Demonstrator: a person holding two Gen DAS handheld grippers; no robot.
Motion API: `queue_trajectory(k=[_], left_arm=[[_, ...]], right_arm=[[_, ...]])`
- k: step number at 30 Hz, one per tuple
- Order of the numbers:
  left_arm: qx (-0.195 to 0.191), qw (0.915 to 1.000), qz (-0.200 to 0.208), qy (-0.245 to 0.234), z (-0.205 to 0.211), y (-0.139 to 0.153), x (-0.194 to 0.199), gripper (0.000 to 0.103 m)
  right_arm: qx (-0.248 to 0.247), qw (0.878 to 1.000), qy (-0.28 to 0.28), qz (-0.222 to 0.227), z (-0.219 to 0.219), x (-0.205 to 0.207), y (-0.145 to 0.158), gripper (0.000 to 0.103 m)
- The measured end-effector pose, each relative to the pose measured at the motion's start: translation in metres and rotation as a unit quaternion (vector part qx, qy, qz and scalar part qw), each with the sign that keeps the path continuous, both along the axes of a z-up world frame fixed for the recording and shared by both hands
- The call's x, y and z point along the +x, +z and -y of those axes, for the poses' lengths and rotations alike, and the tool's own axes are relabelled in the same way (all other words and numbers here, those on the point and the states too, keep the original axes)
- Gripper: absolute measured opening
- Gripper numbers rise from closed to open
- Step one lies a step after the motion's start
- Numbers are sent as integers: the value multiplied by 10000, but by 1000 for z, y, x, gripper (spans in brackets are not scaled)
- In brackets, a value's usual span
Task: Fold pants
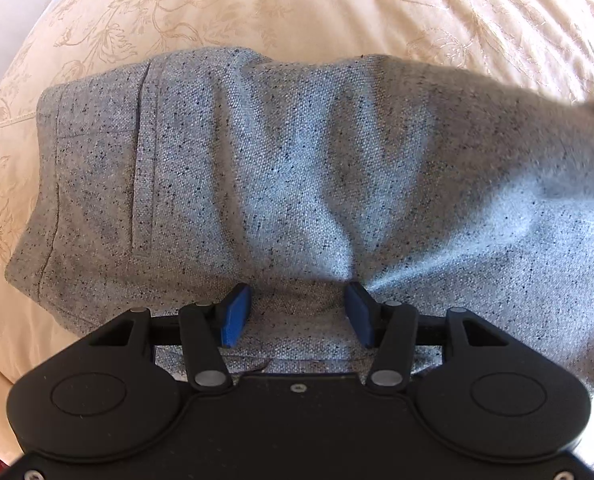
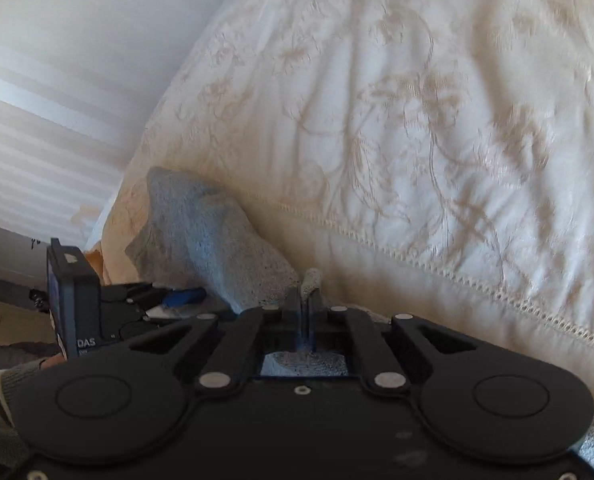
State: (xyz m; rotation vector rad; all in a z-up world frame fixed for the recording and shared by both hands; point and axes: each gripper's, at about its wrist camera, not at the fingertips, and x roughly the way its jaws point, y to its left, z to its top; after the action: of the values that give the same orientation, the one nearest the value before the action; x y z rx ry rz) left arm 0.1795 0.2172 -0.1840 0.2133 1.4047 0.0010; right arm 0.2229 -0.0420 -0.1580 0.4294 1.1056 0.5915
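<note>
- The right gripper [image 2: 307,304] has its jaws clamped on a pinch of the grey speckled pants [image 2: 201,240], lifting that end.
- The left gripper [image 1: 297,314] has its blue pads [image 1: 235,314] spread apart, pressed on the cloth near the waistband.
- The pants lie on a cream embroidered bedspread [image 1: 297,8].
- The fold looks underway, not finished.
</note>
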Motion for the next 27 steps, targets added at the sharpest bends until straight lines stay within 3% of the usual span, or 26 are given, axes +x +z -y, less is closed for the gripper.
queue_trajectory(k=[2,4,6,8,10,12,16,21,25,27], left_arm=[[-27,10000,34,19,-1,0,-1,59],[-12,10000,61,3,-1,-1,-3,59],[16,10000,72,-23,0,-2,-4,59],[14,10000,57,-41,0,-2,-5,59],[-22,10000,43,-31,-1,-2,-5,59],[-23,10000,60,-44,-2,-3,-6,59],[6,9999,102,-54,-2,-5,-6,59],[-5,9999,109,-38,-3,-5,-8,59],[-28,9999,117,-39,-5,-5,-8,59],[-36,9999,112,-39,-6,-5,-7,59]], right_arm=[[-122,9975,-263,651,2,-15,23,4],[-631,9930,-103,991,-6,-26,26,2],[-1050,9913,185,776,-13,-28,7,3],[-1088,9929,331,343,-12,-26,-7,5],[-809,9960,-45,364,1,-22,-5,18],[-543,9959,-533,494,6,-15,-3,41],[-451,9969,-610,210,7,29,-11,42],[-421,9943,202,-961,-25,62,-42,42],[-540,9871,1381,-599,-64,13,-23,42],[-516,9839,1604,-597,-76,-5,-22,42]])
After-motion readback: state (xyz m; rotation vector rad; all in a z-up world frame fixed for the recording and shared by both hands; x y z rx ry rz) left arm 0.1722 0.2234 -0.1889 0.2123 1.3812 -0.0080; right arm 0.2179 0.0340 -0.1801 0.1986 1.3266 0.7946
